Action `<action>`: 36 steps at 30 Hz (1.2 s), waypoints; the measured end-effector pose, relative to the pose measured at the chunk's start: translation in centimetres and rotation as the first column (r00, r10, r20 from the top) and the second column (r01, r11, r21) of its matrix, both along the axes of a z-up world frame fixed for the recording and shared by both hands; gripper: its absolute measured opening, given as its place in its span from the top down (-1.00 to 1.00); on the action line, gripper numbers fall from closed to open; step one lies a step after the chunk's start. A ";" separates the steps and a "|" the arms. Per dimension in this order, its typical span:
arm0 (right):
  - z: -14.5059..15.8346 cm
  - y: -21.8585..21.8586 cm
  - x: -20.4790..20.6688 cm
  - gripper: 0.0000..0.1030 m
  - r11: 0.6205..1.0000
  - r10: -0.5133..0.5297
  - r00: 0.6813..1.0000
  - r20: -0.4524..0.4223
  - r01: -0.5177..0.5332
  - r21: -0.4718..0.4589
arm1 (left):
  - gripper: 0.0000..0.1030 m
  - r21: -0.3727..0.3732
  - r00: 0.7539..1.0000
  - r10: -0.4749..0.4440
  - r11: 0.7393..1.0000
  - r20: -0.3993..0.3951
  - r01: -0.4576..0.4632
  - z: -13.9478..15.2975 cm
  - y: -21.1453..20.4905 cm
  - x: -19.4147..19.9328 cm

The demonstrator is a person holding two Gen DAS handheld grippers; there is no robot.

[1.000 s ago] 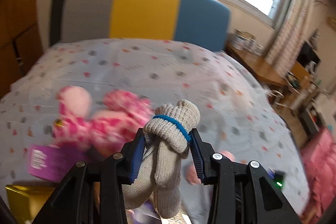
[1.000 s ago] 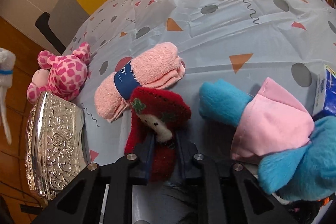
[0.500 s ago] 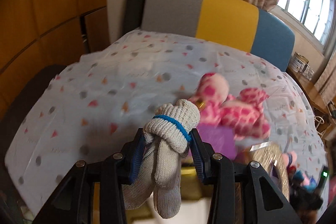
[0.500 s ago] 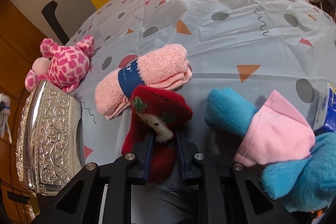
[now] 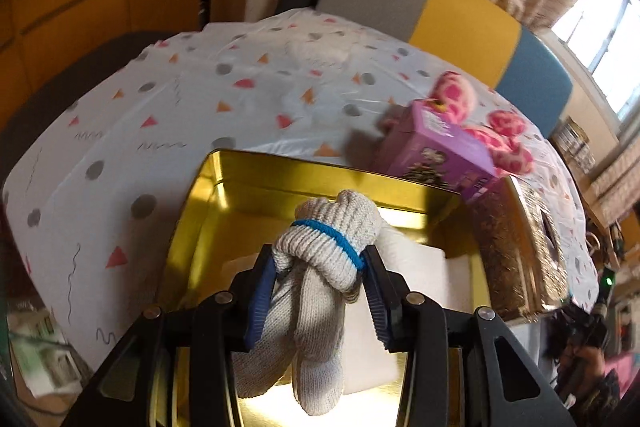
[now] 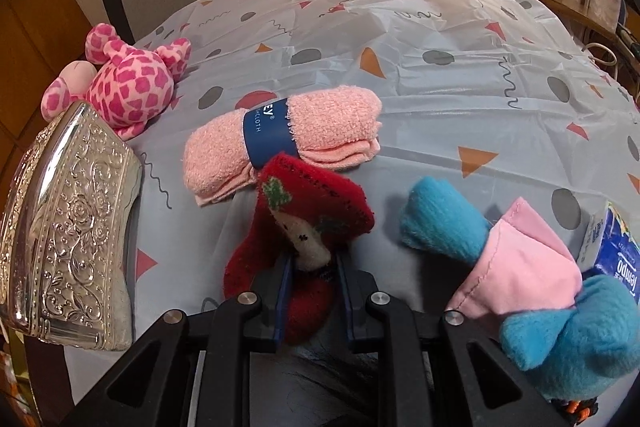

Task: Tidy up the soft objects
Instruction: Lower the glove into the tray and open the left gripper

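In the left wrist view my left gripper [image 5: 320, 291] grips a bundle of grey knit gloves [image 5: 328, 259] tied with a blue band; its jaws are just beginning to open, with the pads still on the bundle. The gloves hang over an open gold tin [image 5: 280, 179] with a white pad [image 5: 424, 267] inside. In the right wrist view my right gripper [image 6: 312, 279] is shut on a red Christmas sock [image 6: 316, 203] that lies on the patterned cover. A rolled pink washcloth [image 6: 288, 131] sits just beyond it, a blue and pink plush [image 6: 540, 275] to the right.
A pink spotted plush [image 6: 132, 83] lies at the far left beside the embossed silver lid [image 6: 76, 219]. A purple box [image 5: 432, 147] stands behind the tin. A blue tissue pack [image 6: 616, 255] is at the right edge. A grey, yellow and blue headboard [image 5: 460, 11] backs the bed.
My left gripper has swung left and down with the gloves, from over the pink plush to above the open gold tin. The right gripper keeps its hold on the red sock and has rolled slightly.
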State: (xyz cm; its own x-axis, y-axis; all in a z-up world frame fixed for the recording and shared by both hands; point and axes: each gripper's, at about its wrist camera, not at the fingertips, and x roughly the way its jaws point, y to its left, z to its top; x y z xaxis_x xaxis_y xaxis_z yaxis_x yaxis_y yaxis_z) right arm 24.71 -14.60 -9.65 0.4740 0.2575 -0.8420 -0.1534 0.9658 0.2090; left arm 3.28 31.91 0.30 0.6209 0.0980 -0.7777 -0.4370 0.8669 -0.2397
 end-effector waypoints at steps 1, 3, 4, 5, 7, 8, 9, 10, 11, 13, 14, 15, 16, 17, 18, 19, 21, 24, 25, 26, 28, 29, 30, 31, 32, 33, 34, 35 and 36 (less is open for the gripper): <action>0.0 0.1 -0.1 0.64 1.000 0.003 1.000 0.006 -0.003 -0.009 | 0.12 -0.006 1.000 0.018 1.000 -0.009 -0.018 -0.2 0.4 -0.1; 0.1 0.3 -0.3 0.64 1.000 0.012 1.000 0.016 -0.011 -0.026 | 0.02 -0.028 0.999 0.032 0.999 -0.009 -0.033 -0.3 1.1 0.0; 0.1 0.4 -0.4 0.64 0.999 0.017 1.000 0.022 -0.016 -0.035 | -0.05 -0.034 0.999 0.038 0.999 -0.004 -0.038 -0.3 1.2 0.2; 0.1 0.5 -0.5 0.64 0.999 0.020 0.999 0.025 -0.019 -0.042 | -0.08 -0.035 0.999 0.052 0.998 0.000 -0.052 -0.3 1.3 0.4; 0.1 0.5 -0.5 0.64 0.999 0.021 0.999 0.027 -0.020 -0.047 | -0.27 -0.040 0.998 0.069 0.997 0.010 -0.069 -0.2 1.5 0.9; 0.1 0.5 -0.5 0.64 0.999 0.023 0.999 0.028 -0.021 -0.048 | -0.50 -0.024 0.997 0.079 0.997 0.016 -0.079 0.0 1.4 1.0; 0.1 0.5 -0.5 0.64 0.999 0.024 0.999 0.030 -0.022 -0.049 | -0.55 -0.003 0.996 0.084 0.996 0.024 -0.084 0.3 1.3 1.0; 0.1 0.6 -0.5 0.64 0.998 0.024 0.999 0.031 -0.023 -0.050 | -0.56 0.008 0.996 0.089 0.996 0.030 -0.089 0.5 1.3 1.0; 0.1 0.6 -0.5 0.64 0.998 0.025 0.999 0.031 -0.023 -0.052 | -0.56 0.017 0.995 0.095 0.995 0.041 -0.096 0.6 1.1 0.6; 0.1 0.6 -0.5 0.64 0.998 0.028 0.999 0.033 -0.026 -0.054 | -0.56 0.057 0.995 0.084 0.995 0.051 -0.087 0.9 0.4 -0.1; 0.1 0.6 -0.5 0.64 0.998 0.030 0.999 0.034 -0.028 -0.054 | -0.57 0.083 0.996 0.078 0.993 0.048 -0.082 1.0 0.1 -0.4; 0.0 0.5 -0.6 0.64 0.998 0.030 0.999 0.035 -0.028 -0.050 | -0.58 0.109 0.996 0.071 0.991 0.045 -0.076 1.0 -0.5 -1.0; 0.0 0.5 -0.6 0.64 0.999 0.026 0.999 0.035 -0.024 -0.044 | -0.62 0.129 0.997 0.062 0.989 0.042 -0.067 1.0 -1.1 -1.5; 0.0 0.4 -0.6 0.64 0.999 0.023 0.999 0.034 -0.022 -0.039 | -0.67 0.146 0.998 0.055 0.987 0.040 -0.061 0.9 -1.6 -2.0; 0.0 0.4 -0.6 0.63 0.999 0.022 0.999 0.034 -0.021 -0.035 | -0.68 0.173 0.998 0.048 0.983 0.039 -0.054 0.9 -2.3 -2.6; 0.0 0.4 -0.6 0.63 0.999 0.023 0.999 0.035 -0.021 -0.036 | -0.68 0.195 0.998 0.042 0.980 0.037 -0.049 0.8 -2.9 -3.0; 0.1 0.5 -0.6 0.64 0.999 0.022 0.999 0.040 -0.020 -0.049 | -0.68 0.230 0.999 0.024 0.973 0.040 -0.032 0.8 -4.4 -4.0; 0.2 0.8 -0.7 0.63 0.997 0.021 0.999 0.050 -0.018 -0.069 | -0.68 0.262 0.999 -0.005 0.965 0.038 -0.005 0.6 -6.1 -4.8; 0.2 0.8 -0.7 0.62 0.997 0.020 0.999 0.051 -0.017 -0.070 | -0.68 0.264 0.999 -0.012 0.964 0.036 0.002 0.6 -6.5 -5.0; 0.2 0.8 -0.7 0.62 0.997 0.019 0.998 0.052 -0.015 -0.073 | -0.68 0.263 0.999 -0.020 0.965 0.033 0.011 0.5 -6.9 -5.1; 0.3 0.9 -0.8 0.62 0.996 0.016 0.998 0.054 -0.011 -0.084 | -0.69 0.265 0.999 -0.028 0.964 0.027 0.020 0.4 -7.5 -5.3; 0.3 0.9 -0.7 0.63 0.996 0.013 0.999 0.053 -0.008 -0.085 | -0.69 0.269 0.999 -0.030 0.963 0.024 0.022 0.3 -7.8 -5.3; 0.4 0.9 -0.7 0.63 0.997 0.010 0.999 0.050 -0.005 -0.083 | -0.69 0.271 0.999 -0.035 0.962 0.022 0.028 0.3 -8.1 -5.4; 0.4 0.9 -0.7 0.63 0.997 0.007 0.999 0.046 -0.003 -0.080 | -0.69 0.272 0.999 -0.039 0.962 0.022 0.031 0.3 -8.4 -5.4; 0.4 0.8 -0.7 0.63 0.997 0.007 0.999 0.046 -0.003 -0.080 | -0.69 0.273 0.999 -0.042 0.961 0.023 0.034 0.3 -8.5 -5.4; 0.4 0.8 -0.7 0.63 0.997 0.008 0.999 0.047 -0.004 -0.082 | -0.69 0.274 0.999 -0.043 0.961 0.023 0.035 0.3 -8.7 -5.5; 0.4 0.9 -0.8 0.63 0.996 0.007 0.999 0.047 -0.003 -0.086 | -0.69 0.275 0.999 -0.048 0.961 0.025 0.039 0.4 -8.9 -5.5; 0.4 0.9 -0.8 0.63 0.996 0.007 0.999 0.046 -0.003 -0.090 | -0.69 0.275 0.998 -0.053 0.960 0.028 0.043 0.4 -9.0 -5.6; 0.4 1.1 -0.8 0.63 0.995 0.011 0.999 0.045 -0.007 -0.097 | -0.69 0.277 0.998 -0.057 0.960 0.033 0.046 0.5 -9.1 -5.7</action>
State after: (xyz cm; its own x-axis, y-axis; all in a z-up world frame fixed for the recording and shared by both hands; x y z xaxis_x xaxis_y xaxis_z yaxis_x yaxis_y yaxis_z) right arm 23.87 -13.52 -9.23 0.5108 0.1803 -0.8406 -0.1692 0.9797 0.1074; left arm -2.44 22.78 0.82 0.6612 0.2727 -0.6989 -0.3851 0.9229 -0.0042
